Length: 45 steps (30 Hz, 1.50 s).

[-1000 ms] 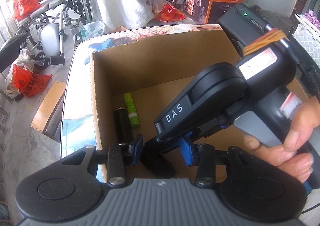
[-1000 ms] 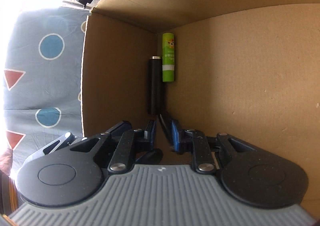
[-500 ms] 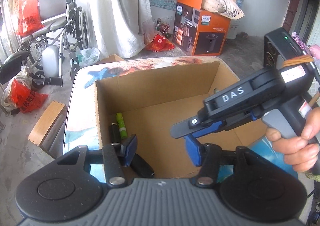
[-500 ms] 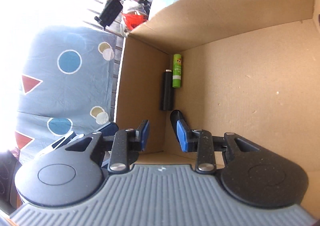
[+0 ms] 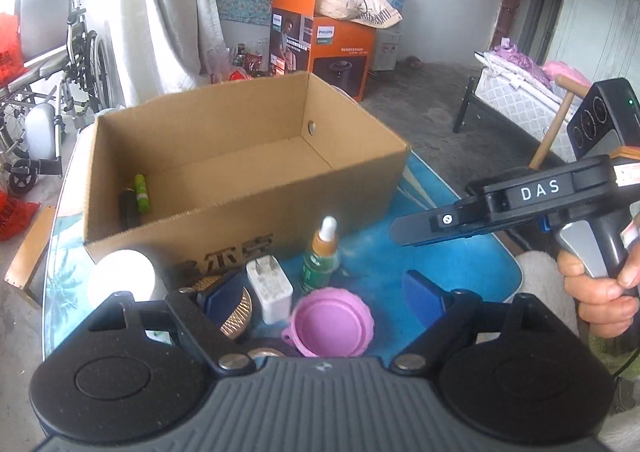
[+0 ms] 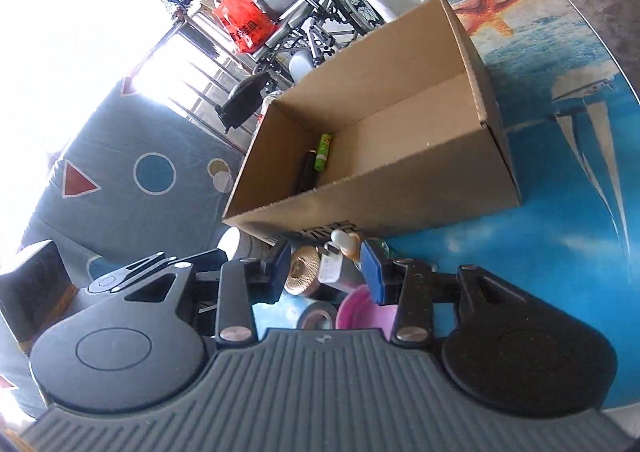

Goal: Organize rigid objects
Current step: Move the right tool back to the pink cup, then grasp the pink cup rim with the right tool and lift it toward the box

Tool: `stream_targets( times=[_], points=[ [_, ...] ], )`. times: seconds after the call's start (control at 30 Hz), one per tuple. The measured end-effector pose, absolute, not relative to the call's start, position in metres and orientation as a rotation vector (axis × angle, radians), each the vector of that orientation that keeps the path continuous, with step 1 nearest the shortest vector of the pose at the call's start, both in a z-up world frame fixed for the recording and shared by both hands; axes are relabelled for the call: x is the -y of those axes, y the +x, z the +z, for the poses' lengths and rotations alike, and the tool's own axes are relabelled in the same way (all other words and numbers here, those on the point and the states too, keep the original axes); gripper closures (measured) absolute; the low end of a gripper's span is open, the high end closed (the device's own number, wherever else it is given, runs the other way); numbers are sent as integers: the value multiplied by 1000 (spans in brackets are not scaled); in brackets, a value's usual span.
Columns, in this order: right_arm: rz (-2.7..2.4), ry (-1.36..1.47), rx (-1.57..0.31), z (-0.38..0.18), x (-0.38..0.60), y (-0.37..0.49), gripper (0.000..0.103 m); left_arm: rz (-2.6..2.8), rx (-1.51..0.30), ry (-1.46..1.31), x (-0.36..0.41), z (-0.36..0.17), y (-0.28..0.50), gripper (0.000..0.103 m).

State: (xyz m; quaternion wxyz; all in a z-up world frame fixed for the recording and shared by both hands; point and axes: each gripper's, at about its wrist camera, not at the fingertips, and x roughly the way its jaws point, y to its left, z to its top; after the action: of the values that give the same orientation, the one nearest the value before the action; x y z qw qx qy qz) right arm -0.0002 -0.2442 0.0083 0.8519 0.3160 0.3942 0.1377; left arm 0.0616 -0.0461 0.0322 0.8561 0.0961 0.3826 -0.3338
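Observation:
An open cardboard box [image 5: 248, 208] [image 6: 400, 188] stands on the blue printed table. A green tube [image 5: 141, 193] [image 6: 322, 152] and a black cylinder [image 5: 127, 206] [image 6: 306, 170] lie in its left corner. In front of the box stand a white charger plug [image 5: 270, 288], a green dropper bottle [image 5: 322, 256], a pink round lid [image 5: 332, 326], a gold-ribbed object [image 5: 236, 314] and a white roll [image 5: 120, 278]. My left gripper [image 5: 324, 296] is open and empty above these. My right gripper [image 6: 326, 270] is open and empty over the same items; it also shows in the left wrist view [image 5: 472, 220].
The table [image 6: 560, 212] has a sea picture and free surface right of the box. A wheelchair [image 5: 44, 64], red bags, an orange Philips carton [image 5: 324, 48] and a bed [image 5: 520, 92] stand around the table. A patterned grey mat [image 6: 132, 180] lies left.
Both grippers have pulled back and up out of the box and opened wider. The black cylinder now lies in the box beside the green tube. The items in front of the box have come into view.

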Motion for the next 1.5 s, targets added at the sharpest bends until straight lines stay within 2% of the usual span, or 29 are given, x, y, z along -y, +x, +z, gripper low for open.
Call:
stream_targets(
  times=[0.2, 0.3, 0.5, 0.63, 0.77, 1.5],
  points=[
    [223, 550, -906, -48, 208, -2, 67, -667, -819, 379, 78, -21, 46, 15],
    [219, 508, -922, -58, 199, 6, 76, -650, -824, 437, 89, -36, 42, 15],
    [218, 439, -969, -75, 188, 27, 84, -621, -832, 501, 100, -51, 43, 15],
    [220, 403, -967, -78, 185, 32, 90, -610, -865, 494, 100, -56, 47, 19],
    [213, 380, -964, -78, 185, 34, 92, -625, -881, 470, 99, -56, 50, 23],
    [113, 400, -941, -77, 225, -1, 93, -751, -868, 521, 139, -66, 46, 22]
  ],
)
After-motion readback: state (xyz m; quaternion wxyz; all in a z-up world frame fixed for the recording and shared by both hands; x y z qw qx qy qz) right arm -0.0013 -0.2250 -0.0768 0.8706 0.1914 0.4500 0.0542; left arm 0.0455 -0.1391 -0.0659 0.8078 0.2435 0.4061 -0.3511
